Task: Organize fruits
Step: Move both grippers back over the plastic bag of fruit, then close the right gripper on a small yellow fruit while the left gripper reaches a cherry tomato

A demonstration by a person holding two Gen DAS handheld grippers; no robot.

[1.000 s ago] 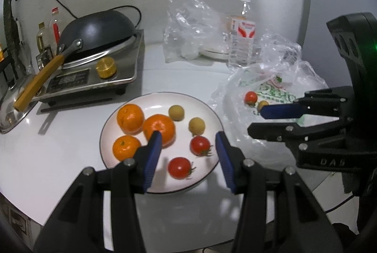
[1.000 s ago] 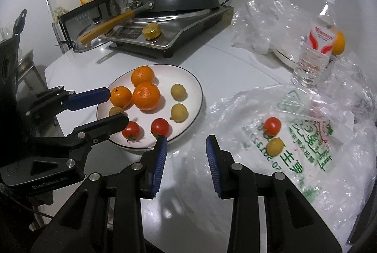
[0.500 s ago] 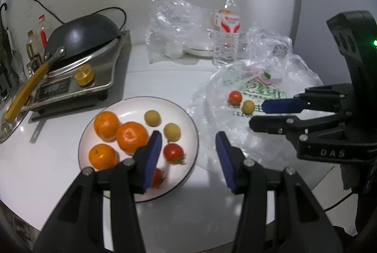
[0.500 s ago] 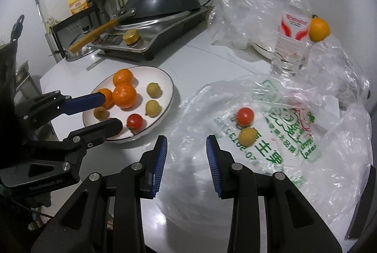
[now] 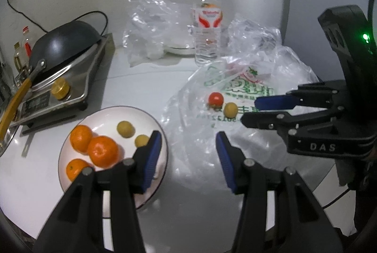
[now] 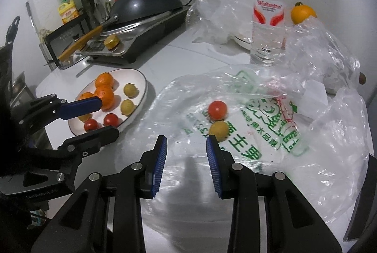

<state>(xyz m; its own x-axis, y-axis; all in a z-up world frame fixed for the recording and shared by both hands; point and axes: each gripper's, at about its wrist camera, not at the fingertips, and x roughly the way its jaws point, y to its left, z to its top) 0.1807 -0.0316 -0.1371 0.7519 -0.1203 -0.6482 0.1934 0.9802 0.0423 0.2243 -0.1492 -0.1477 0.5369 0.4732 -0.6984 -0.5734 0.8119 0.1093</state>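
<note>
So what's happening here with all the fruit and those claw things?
A person is sorting fruit with a handheld gripper in each hand. Most of it already sits on the white plate: oranges, small yellow fruits and two tomatoes. One tomato and one yellow fruit lie on the printed plastic bag. The right gripper is open and empty, with the yellow fruit just ahead of its right finger. The left gripper, also open and empty, hangs between plate and bag.
</note>
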